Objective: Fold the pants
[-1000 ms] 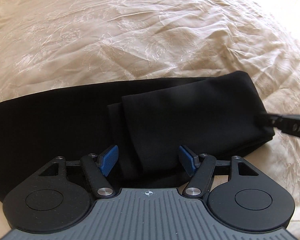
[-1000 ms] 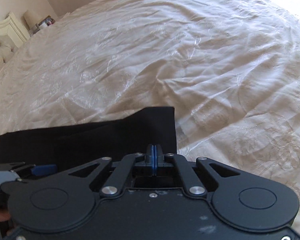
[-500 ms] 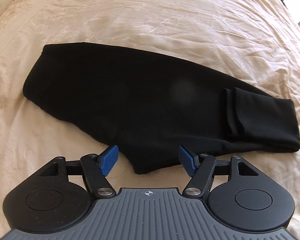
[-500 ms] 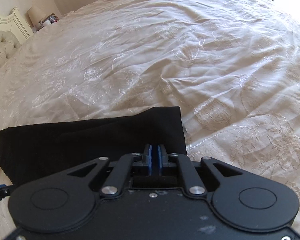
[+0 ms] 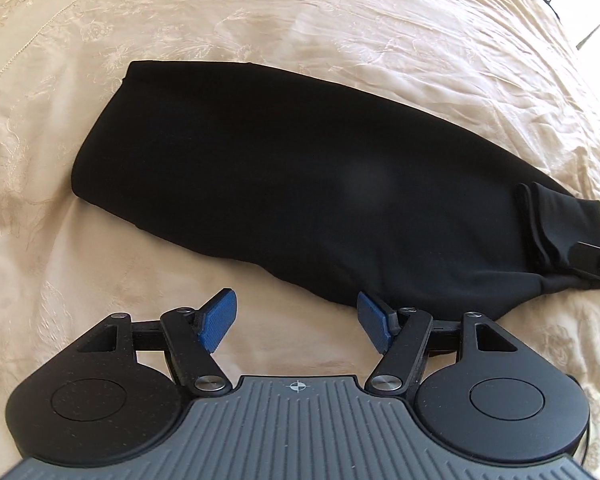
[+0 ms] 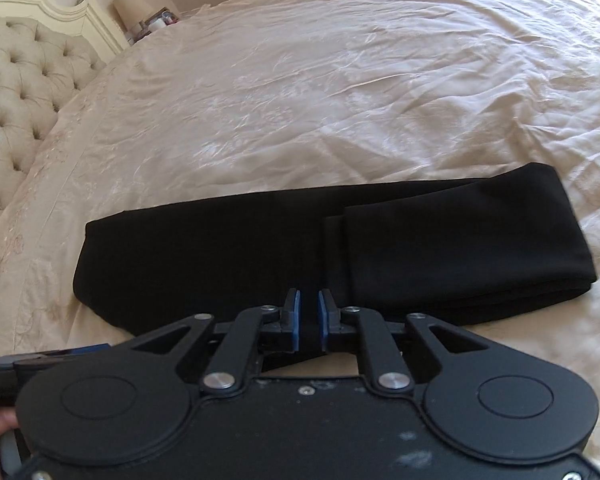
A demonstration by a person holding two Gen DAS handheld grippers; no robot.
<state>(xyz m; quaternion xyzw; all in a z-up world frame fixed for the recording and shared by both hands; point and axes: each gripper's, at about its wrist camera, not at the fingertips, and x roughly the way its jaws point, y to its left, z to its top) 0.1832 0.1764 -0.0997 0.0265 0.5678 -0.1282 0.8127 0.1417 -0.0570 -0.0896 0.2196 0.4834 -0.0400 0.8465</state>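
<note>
The black pants (image 5: 300, 200) lie on the bed (image 5: 340, 40), long axis crosswise just ahead of both fingers, nearer the right gripper (image 6: 308, 314), its fingers narrowly parted and empty; the left gripper (image 5: 296, 320) spread wide, empty.

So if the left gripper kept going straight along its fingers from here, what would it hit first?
Most likely the black pants: the open left gripper points at their near edge, with only a strip of cream bedspread before it. Depth is unclear.
</note>
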